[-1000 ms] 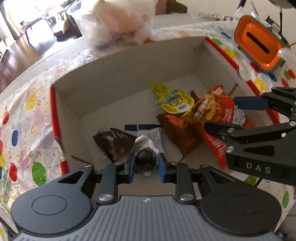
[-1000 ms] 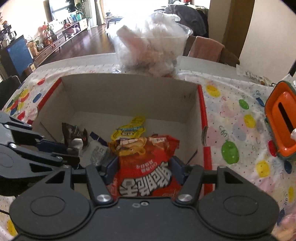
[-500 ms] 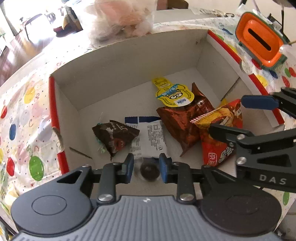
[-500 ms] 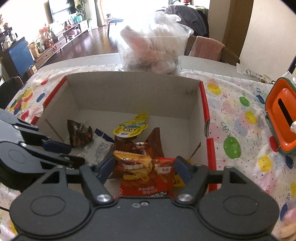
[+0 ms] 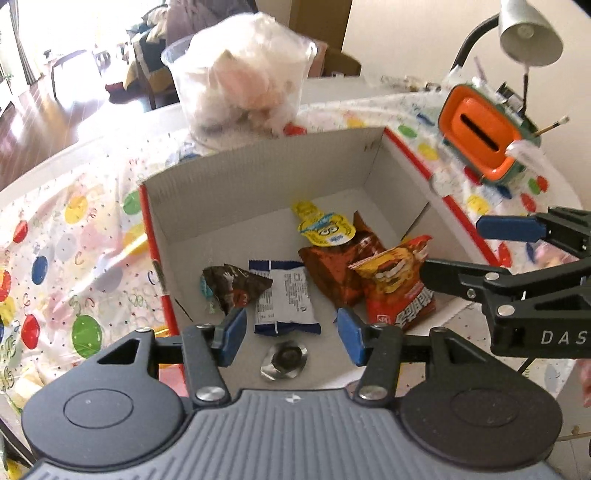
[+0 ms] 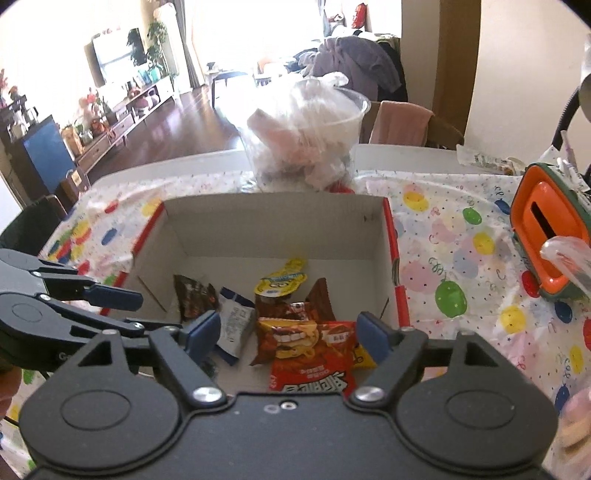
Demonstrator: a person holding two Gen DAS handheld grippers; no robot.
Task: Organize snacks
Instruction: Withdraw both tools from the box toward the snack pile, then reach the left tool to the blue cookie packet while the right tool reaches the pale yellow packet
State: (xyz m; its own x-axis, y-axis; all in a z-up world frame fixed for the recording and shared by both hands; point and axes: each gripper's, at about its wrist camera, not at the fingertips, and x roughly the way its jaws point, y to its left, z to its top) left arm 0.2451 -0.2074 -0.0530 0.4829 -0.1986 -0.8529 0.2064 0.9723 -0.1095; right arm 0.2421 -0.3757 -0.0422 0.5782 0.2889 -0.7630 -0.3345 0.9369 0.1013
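An open cardboard box (image 5: 258, 184) (image 6: 273, 225) holds several snacks: a small clear-wrapped dark candy (image 5: 283, 360), a white-and-blue packet (image 5: 284, 299) (image 6: 234, 321), a dark brown wrapper (image 5: 232, 286) (image 6: 194, 297), a yellow minion pouch (image 5: 325, 229) (image 6: 280, 282), a brown bag (image 5: 332, 266) and a red chip bag (image 5: 399, 284) (image 6: 310, 354). My left gripper (image 5: 290, 330) is open and empty just above the small candy. My right gripper (image 6: 288, 332) is open and empty above the red chip bag.
A clear tub of white wrapped items (image 5: 243, 88) (image 6: 306, 140) stands behind the box. An orange-and-green holder (image 5: 484, 133) (image 6: 546, 240) sits at the right on the dotted tablecloth (image 5: 74, 240). A lamp (image 5: 528, 33) rises at the far right.
My left gripper opened and let the small candy drop into the box. My right gripper opened and released the red chip bag into the box. Both pulled back and up.
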